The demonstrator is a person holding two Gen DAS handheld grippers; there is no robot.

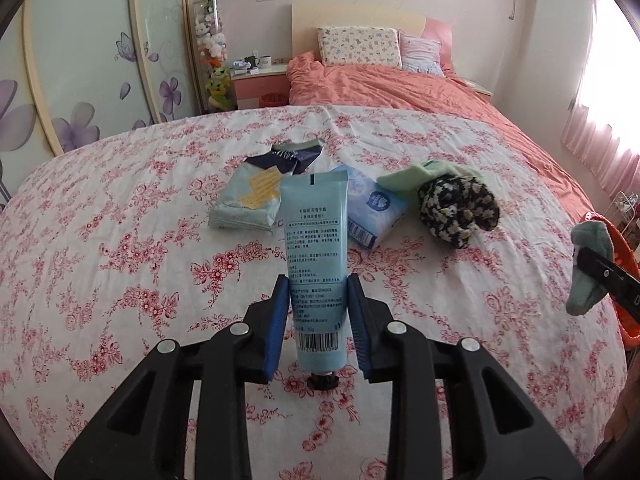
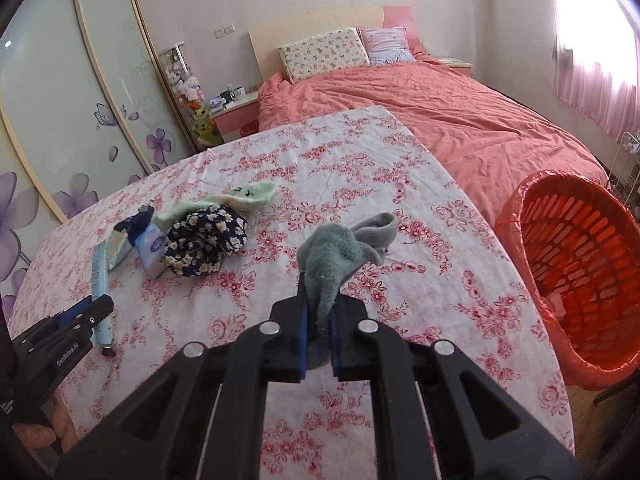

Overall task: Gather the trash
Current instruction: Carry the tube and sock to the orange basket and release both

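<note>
On the cloth point(image 1: 120, 240), one tube point(image 1: 314, 264), three packets point(image 1: 248, 200).

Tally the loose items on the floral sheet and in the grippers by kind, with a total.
Tubes: 1, light blue tube, in the left gripper
Packets: 3, pale green packet, dark wrapper, blue tissue pack
Fabric pieces: 3, grey-green sock in the right gripper, light green sock, daisy-print cloth
Total: 7

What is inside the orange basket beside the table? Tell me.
The orange basket looks nearly empty: through its mouth only the slotted wall and a small pale scrap near the bottom show. The near rim hides the lowest part, so anything there cannot be seen.
</note>
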